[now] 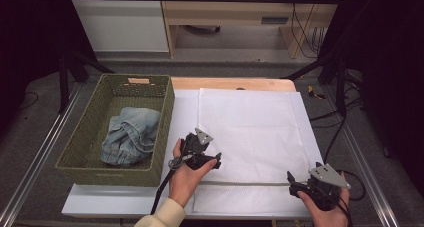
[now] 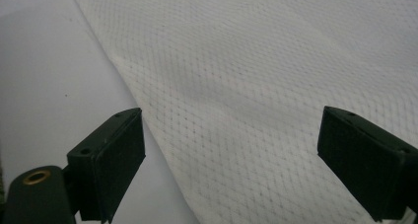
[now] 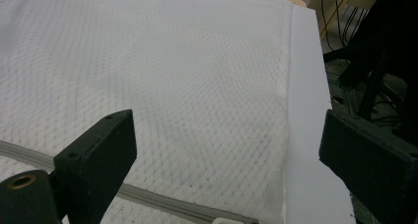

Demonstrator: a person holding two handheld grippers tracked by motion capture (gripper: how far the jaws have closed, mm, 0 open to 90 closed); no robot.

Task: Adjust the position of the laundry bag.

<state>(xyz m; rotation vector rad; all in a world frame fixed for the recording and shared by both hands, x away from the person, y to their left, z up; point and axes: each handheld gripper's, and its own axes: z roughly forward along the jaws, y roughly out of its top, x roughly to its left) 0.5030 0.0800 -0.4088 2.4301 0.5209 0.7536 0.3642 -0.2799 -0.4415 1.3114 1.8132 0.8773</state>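
Both black two-jaw grippers, left gripper (image 1: 218, 159) and right gripper (image 1: 290, 178), are hovering over the white mesh laundry bag (image 1: 250, 132) near the table's (image 1: 125, 204) front edge.

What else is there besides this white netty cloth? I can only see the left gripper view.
Observer: A green woven basket stands just left of the white mesh bag.
Operator: Is anything in it?
Observer: Yes, crumpled blue denim clothing lies inside.
Operator: What's over on the right?
Observer: The right gripper is at the bag's near right corner with its jaws open, close to the grey zipper.
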